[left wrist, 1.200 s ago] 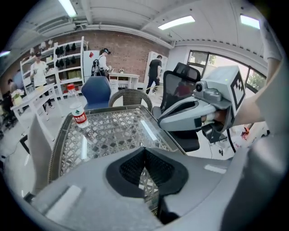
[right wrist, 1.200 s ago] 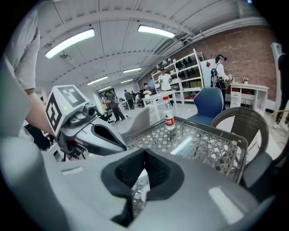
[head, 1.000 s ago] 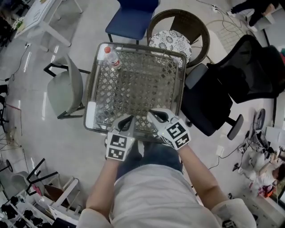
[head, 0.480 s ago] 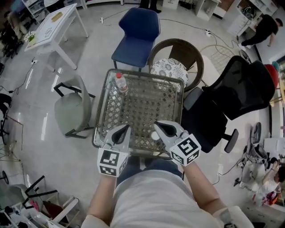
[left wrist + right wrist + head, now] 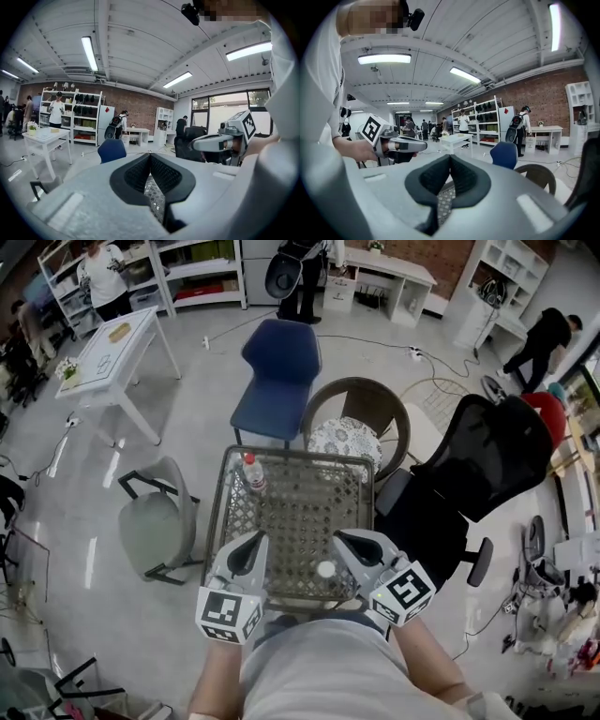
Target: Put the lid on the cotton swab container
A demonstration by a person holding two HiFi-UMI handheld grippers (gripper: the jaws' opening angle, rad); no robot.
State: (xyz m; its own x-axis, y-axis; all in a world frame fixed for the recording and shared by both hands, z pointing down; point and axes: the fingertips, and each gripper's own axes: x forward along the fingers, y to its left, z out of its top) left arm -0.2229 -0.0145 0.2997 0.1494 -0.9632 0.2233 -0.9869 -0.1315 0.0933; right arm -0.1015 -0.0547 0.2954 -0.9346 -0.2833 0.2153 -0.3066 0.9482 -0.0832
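A small white round thing (image 5: 325, 569), either the swab container or its lid, lies on the glass-topped wicker table (image 5: 281, 486) near its front edge. I cannot tell which of the two it is. My left gripper (image 5: 255, 542) hovers over the front left of the table, shut and empty. My right gripper (image 5: 339, 539) is held just right of the white thing, also shut with nothing in it. In the left gripper view the jaws meet at the tip (image 5: 150, 155), and the right gripper (image 5: 220, 140) shows beside them. The right gripper view shows the same closed jaws (image 5: 450, 157).
A clear bottle with a red cap (image 5: 253, 472) stands at the table's back left. Round the table stand a blue chair (image 5: 277, 371), a wicker chair with a cushion (image 5: 352, 432), a grey chair (image 5: 159, 521) and a black office chair (image 5: 473, 470). People stand by the far shelves.
The head view has lifted, so the table looks smaller and farther. Both grippers drew back toward the front edge, and the white round thing came into sight between them.
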